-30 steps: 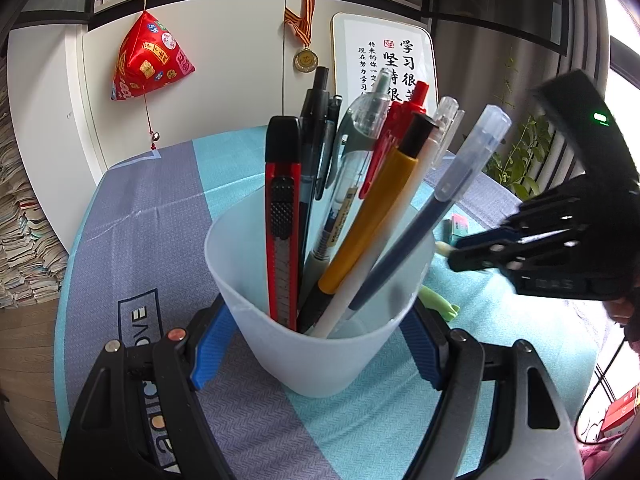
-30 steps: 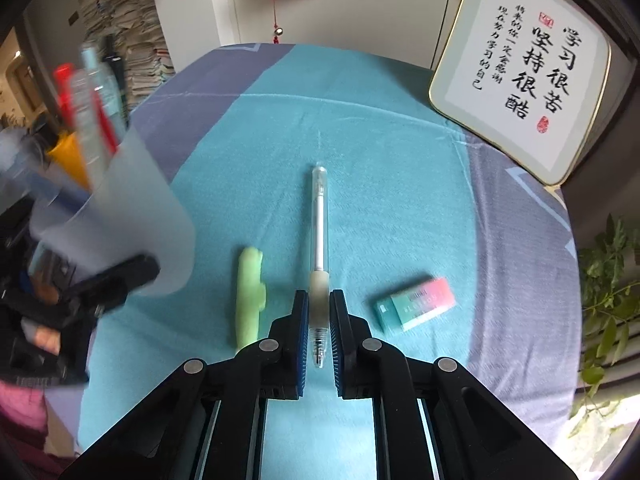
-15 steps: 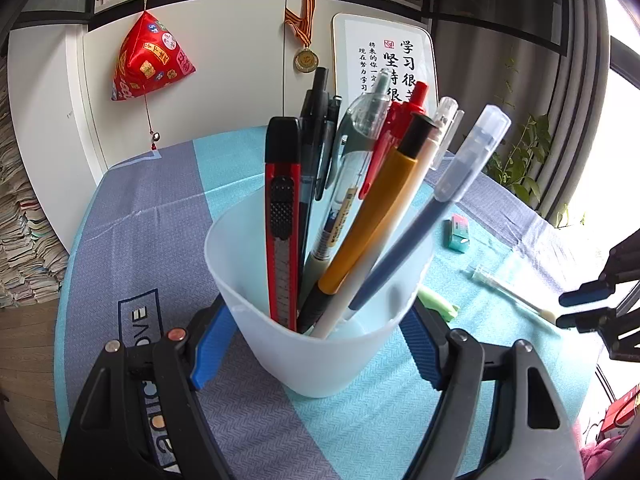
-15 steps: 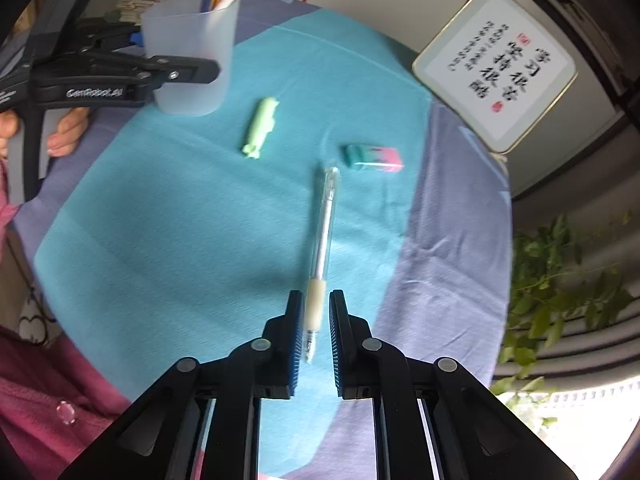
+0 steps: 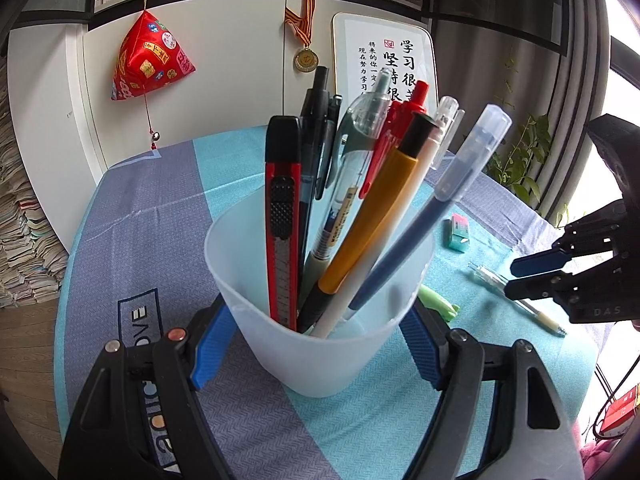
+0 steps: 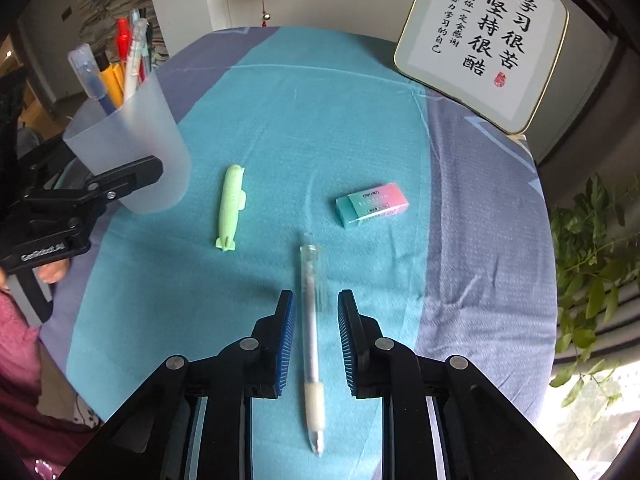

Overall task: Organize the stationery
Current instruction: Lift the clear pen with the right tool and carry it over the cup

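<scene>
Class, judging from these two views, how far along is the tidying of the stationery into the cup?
Done: the cup, clamped by the left tool, already holds several pens and a red box cutter. In hand: nothing. The right tool is opening, with the clear pen lying on the tablecloth between its jaws. Left: that pen, the green pen and the eraser.

Cup (image 5: 320,344): frosted translucent plastic, matt, smooth. Clear pen (image 6: 311,344): glossy see-through plastic barrel, soft-looking milky rubber grip. Eraser (image 6: 372,204): glossy printed paper sleeve. Green pen (image 6: 231,208): matt pastel plastic, finely textured. Tabletop (image 6: 320,120): covered in woven cloth, matt, faintly creased. Right tool (image 6: 314,340): black matt plastic, ribbed blue pads, shiny metal screws. Left tool (image 5: 316,344): same black plastic, blue pads. Utility knife (image 5: 283,216): glossy red plastic, ridged black slider.
</scene>
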Available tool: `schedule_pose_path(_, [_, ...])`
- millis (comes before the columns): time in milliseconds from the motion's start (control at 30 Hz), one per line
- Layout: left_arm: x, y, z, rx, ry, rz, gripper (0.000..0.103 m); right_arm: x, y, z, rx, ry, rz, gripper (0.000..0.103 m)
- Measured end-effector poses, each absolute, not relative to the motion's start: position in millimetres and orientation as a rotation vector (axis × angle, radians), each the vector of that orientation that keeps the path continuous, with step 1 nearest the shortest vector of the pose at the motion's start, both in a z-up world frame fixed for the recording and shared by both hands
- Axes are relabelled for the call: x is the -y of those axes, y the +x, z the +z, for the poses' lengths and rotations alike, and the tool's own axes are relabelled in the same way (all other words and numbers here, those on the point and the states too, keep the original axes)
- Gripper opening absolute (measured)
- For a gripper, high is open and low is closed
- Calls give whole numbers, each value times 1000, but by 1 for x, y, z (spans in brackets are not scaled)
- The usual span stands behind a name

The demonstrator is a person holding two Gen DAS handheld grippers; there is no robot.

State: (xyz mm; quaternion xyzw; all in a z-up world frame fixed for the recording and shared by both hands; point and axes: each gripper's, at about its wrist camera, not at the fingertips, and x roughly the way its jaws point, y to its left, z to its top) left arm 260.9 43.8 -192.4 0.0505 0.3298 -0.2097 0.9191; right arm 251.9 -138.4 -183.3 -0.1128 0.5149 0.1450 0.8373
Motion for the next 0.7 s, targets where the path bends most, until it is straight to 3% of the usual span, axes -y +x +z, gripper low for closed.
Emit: schedule_pose_path(700, [-44, 261, -192, -678, 104, -431, 76, 132, 285, -191, -1124, -275, 315, 21])
